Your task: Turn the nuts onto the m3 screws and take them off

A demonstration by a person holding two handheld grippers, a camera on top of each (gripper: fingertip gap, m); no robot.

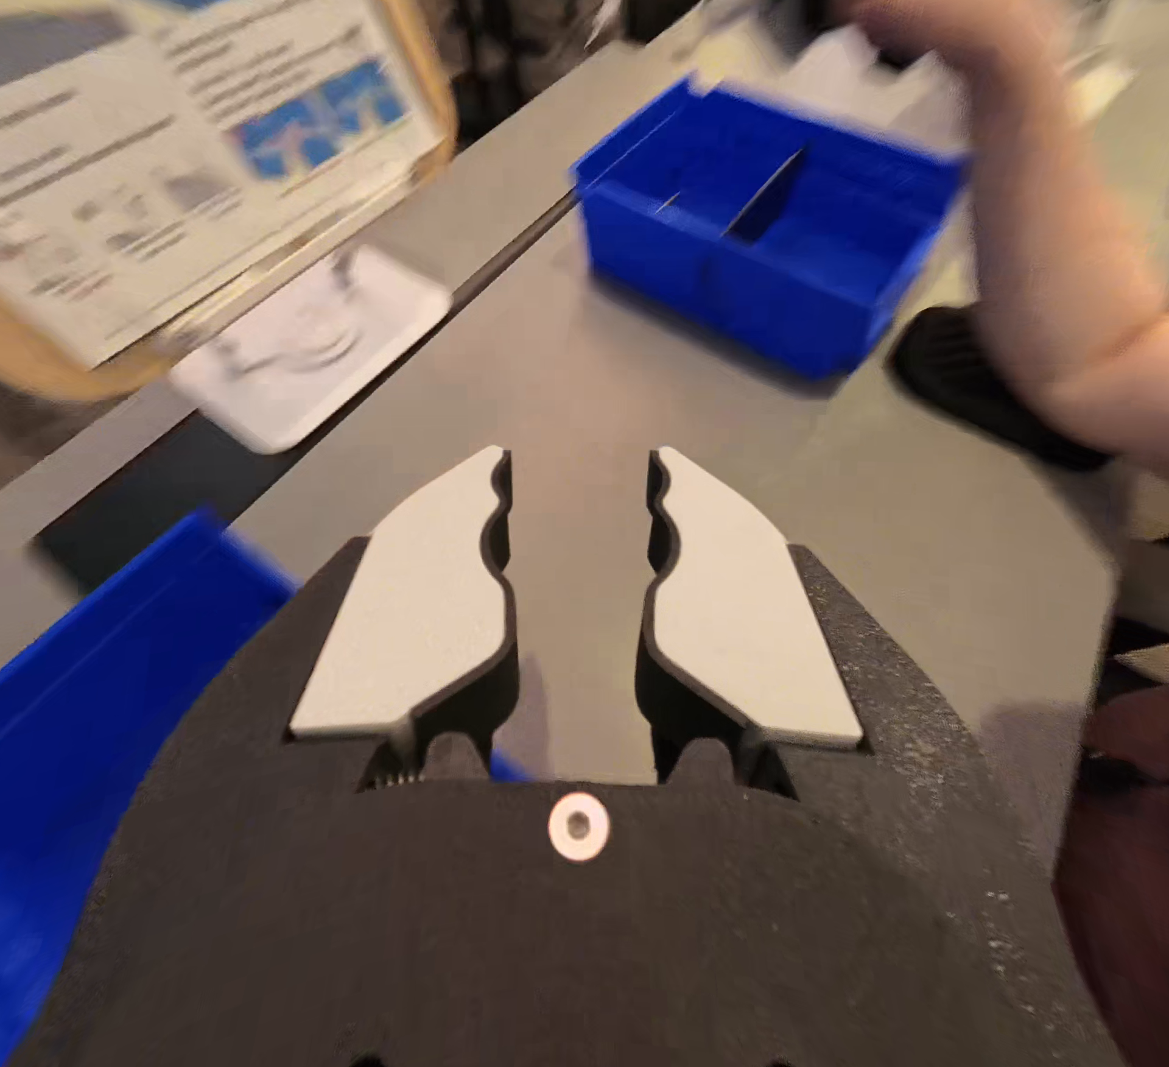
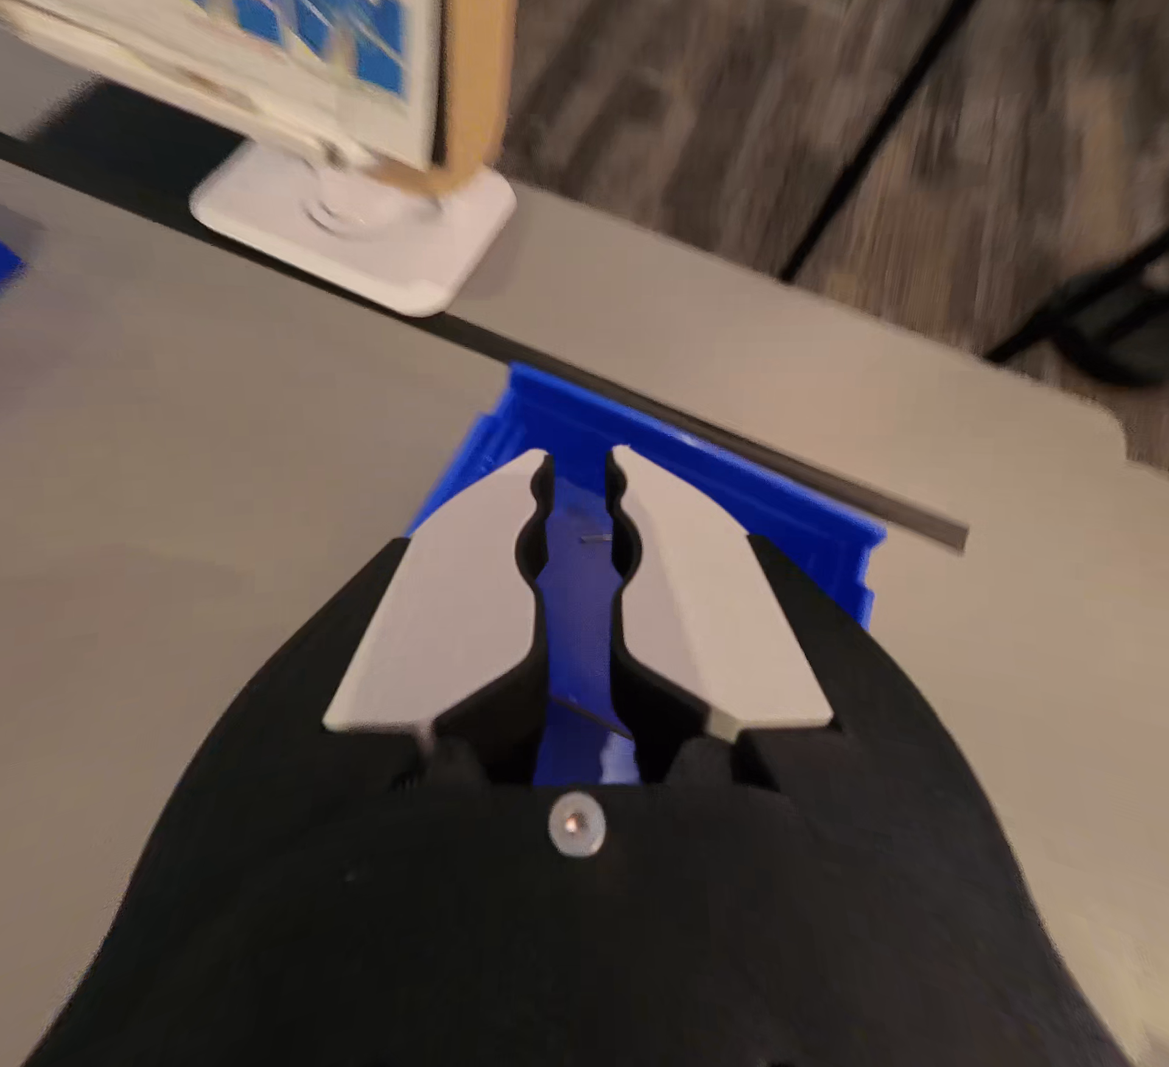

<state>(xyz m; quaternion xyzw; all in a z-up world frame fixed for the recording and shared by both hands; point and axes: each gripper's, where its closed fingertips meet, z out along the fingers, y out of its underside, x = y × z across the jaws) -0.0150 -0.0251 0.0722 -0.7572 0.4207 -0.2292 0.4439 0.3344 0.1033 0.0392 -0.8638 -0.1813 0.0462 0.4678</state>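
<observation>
We hold the left gripper point(image 1: 579, 461) above the bare grey worktop point(image 1: 569, 378), its fingers point(image 1: 430, 587) set fairly wide apart with nothing between them; ahead of it and to the right stands a blue bin point(image 1: 759, 227) with a divider across its inside, and the blur hides what lies in it; a second blue bin point(image 1: 126, 657) shows at the lower left, just beside the gripper body; a person's bare forearm point(image 1: 1063, 252) reaches in over the far bin from the right, heavily smeared.

We hold the right gripper point(image 2: 579, 461) over a blue bin point(image 2: 727, 486) that sits against the dark seam in the worktop point(image 2: 190, 467); its fingers point(image 2: 455, 594) stand narrowly apart and grip nothing; through the gap we see the blue floor of the bin and a thin dark sliver point(image 2: 594, 538) lying on it, which may be a screw, though it is too small to tell; nuts we cannot make out in either view.

A framed printed sheet on a white stand point(image 2: 354, 239) rests at the far edge of the worktop; beyond it lies a wood-patterned floor point(image 2: 759, 87).
</observation>
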